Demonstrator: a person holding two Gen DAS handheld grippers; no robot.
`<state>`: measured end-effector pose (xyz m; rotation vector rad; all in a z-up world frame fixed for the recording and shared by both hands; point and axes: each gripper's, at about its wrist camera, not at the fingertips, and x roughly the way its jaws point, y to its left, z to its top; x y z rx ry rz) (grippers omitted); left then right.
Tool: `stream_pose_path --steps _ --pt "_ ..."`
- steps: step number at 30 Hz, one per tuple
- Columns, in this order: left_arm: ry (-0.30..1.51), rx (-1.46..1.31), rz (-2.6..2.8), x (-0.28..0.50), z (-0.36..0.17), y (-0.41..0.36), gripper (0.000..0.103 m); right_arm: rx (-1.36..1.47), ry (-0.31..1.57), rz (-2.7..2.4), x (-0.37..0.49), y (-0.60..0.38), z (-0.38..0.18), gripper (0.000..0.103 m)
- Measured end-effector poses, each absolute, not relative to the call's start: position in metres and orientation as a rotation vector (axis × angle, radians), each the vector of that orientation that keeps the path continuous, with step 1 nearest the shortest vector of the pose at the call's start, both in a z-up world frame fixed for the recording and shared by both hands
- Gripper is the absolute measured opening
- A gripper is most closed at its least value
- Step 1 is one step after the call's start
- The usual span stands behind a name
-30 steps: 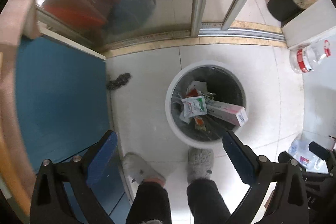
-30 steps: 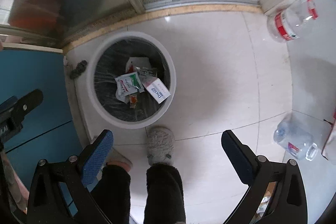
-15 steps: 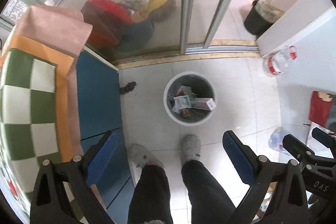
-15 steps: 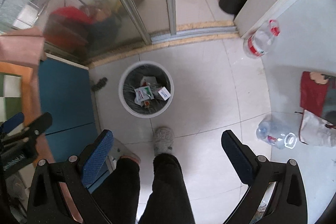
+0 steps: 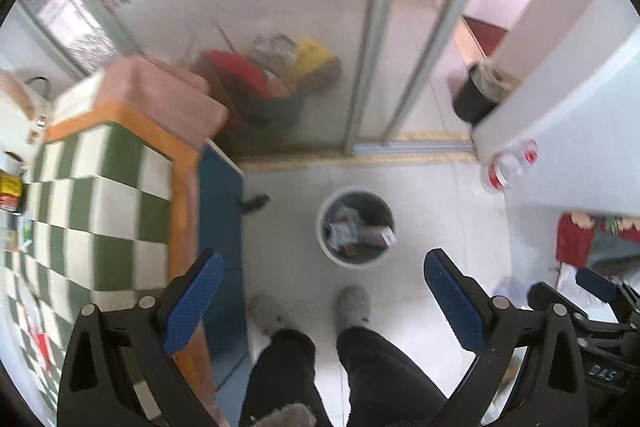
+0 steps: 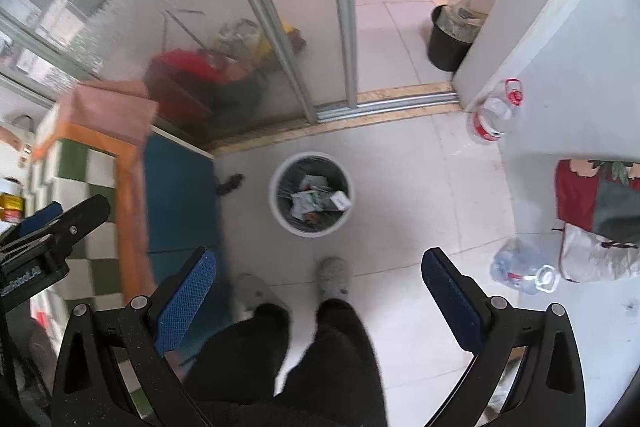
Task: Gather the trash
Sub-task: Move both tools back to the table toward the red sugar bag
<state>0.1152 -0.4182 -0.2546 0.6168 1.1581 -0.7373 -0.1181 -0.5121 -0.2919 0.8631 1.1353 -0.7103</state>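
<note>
Here, the left gripper [image 5: 320,281] and right gripper [image 6: 318,277] were both spread and empty, held high above the floor; the white bin [image 6: 310,193], holding discarded packets [image 6: 320,199], stood at twelve o'clock, presumably for drop access.

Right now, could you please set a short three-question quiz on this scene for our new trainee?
1. True or false: the white trash bin on the floor already holds wrappers and a small carton.
2. Multiple choice: the left gripper and the right gripper are A) both open and holding nothing, B) both shut on trash, C) one open, one shut.
3. Fill in: the clear water bottle with a red cap stands beside the ____ wall.

Key: 1 true; 2 A; 3 white.
</note>
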Motion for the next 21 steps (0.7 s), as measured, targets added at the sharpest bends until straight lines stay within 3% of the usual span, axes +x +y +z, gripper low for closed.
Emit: stream_pose_path --steps 5,11,16,21 --pt "1.061 0.508 -0.636 0.167 -0.215 -0.387 0.103 0.82 1.07 -0.664 -0.075 -0.507 -0.247 0.103" --pt "1.034 0.359 -0.458 0.261 -0.186 -0.294 0.103 0.693 1.046 -0.513 0.034 -0.471 -0.203 0.103" --pt "1.066 0.232 -0.177 0.34 -0.184 -0.162 0.103 0.552 1.108 -0.281 0.165 -0.391 -0.192 0.103" --pt "1.158 0.06 0.179 0.385 -0.209 0.016 0.103 0.476 1.198 0.004 0.292 -0.284 -0.209 0.103"
